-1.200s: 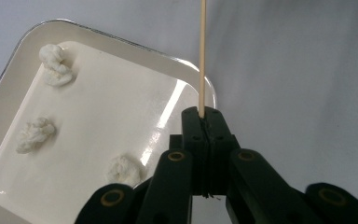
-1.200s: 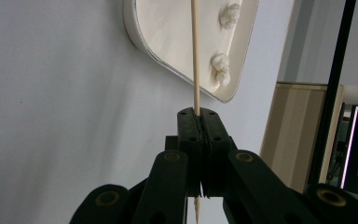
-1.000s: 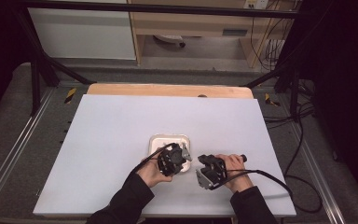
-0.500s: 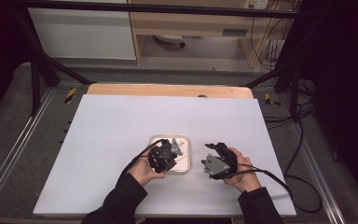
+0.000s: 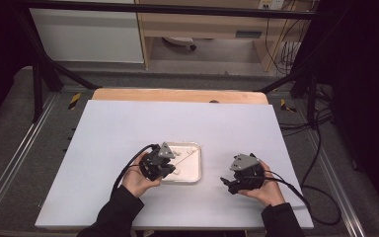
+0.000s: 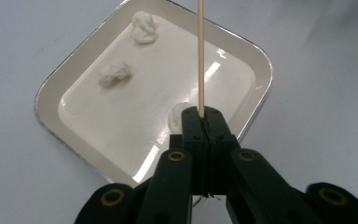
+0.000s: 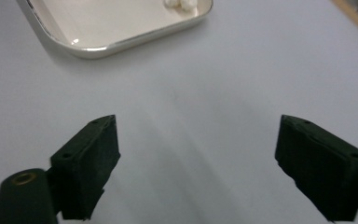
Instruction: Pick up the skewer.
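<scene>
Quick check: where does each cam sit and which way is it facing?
High view: above the person's side, facing forward and down on the table; both forearms, left tool, right tool.
Left gripper view: rides the left tool, looks along shut jaws holding a skewer over the tray.
Right gripper view: rides the right tool, jaws open over bare table.
Shared: tray with white lumps.

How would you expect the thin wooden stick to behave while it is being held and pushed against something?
The wooden stick looks very thin and straight, so probably light and stiff along its length, yet liable to snap if bent. The left tool clamps only its lower end, so the long free end may wobble or pivot when pressed into a white lump.
</scene>
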Available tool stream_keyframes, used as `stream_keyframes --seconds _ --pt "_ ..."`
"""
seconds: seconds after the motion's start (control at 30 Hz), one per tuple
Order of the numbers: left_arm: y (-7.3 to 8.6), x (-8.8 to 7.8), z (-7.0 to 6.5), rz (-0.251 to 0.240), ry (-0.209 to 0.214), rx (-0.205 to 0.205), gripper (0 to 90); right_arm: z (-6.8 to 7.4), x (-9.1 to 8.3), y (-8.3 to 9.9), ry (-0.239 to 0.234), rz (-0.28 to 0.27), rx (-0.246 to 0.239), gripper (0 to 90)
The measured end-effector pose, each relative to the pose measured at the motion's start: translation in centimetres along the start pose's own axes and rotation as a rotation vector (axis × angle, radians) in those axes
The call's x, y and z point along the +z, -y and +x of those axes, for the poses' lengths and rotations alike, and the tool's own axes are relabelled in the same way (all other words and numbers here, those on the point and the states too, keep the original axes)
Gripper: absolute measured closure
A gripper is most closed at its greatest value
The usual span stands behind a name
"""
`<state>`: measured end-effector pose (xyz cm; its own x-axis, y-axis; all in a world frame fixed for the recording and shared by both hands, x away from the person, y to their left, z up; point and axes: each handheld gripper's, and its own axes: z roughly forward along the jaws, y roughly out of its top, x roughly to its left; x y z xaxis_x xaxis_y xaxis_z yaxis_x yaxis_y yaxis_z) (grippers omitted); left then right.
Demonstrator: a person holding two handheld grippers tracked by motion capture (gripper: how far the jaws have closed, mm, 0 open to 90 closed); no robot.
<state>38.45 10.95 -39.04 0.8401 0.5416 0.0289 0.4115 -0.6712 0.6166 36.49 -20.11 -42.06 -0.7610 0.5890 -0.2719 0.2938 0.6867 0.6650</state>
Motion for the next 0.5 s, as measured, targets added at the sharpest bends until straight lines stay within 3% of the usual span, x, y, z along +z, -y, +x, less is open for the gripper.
stream_keyframes --seconds 0.03,0.1,0.13,0.17,0.27,0.33,0.5 --pt "0.3 -0.2 0.2 -0.009 -0.003 -0.006 88.8 0.0 0.2 0.4 -0.013 0.014 0.034 9.1" --pt "0.9 -0.7 0.4 -0.031 -0.014 -0.023 88.8 0.0 0.3 0.6 -0.02 0.018 0.055 8.4" --pt "1.3 -0.9 0.6 -0.041 -0.015 -0.029 88.8 0.0 0.4 0.8 -0.032 0.015 0.099 5.8" --pt "1.6 -1.2 0.7 -0.051 -0.02 -0.033 88.8 0.0 0.4 0.8 -0.032 0.015 0.099 5.8" --pt "3.1 -2.0 1.0 -0.087 -0.035 -0.061 88.7 -0.1 0.5 1.0 -0.065 0.011 0.166 2.3" --pt "3.4 -2.2 1.1 -0.096 -0.037 -0.069 88.7 -0.2 0.5 0.9 -0.07 0.009 0.176 2.1" --pt "5.0 -3.1 1.6 -0.14 -0.055 -0.113 88.7 -0.2 0.2 0.3 -0.112 -0.06 0.276 1.3"
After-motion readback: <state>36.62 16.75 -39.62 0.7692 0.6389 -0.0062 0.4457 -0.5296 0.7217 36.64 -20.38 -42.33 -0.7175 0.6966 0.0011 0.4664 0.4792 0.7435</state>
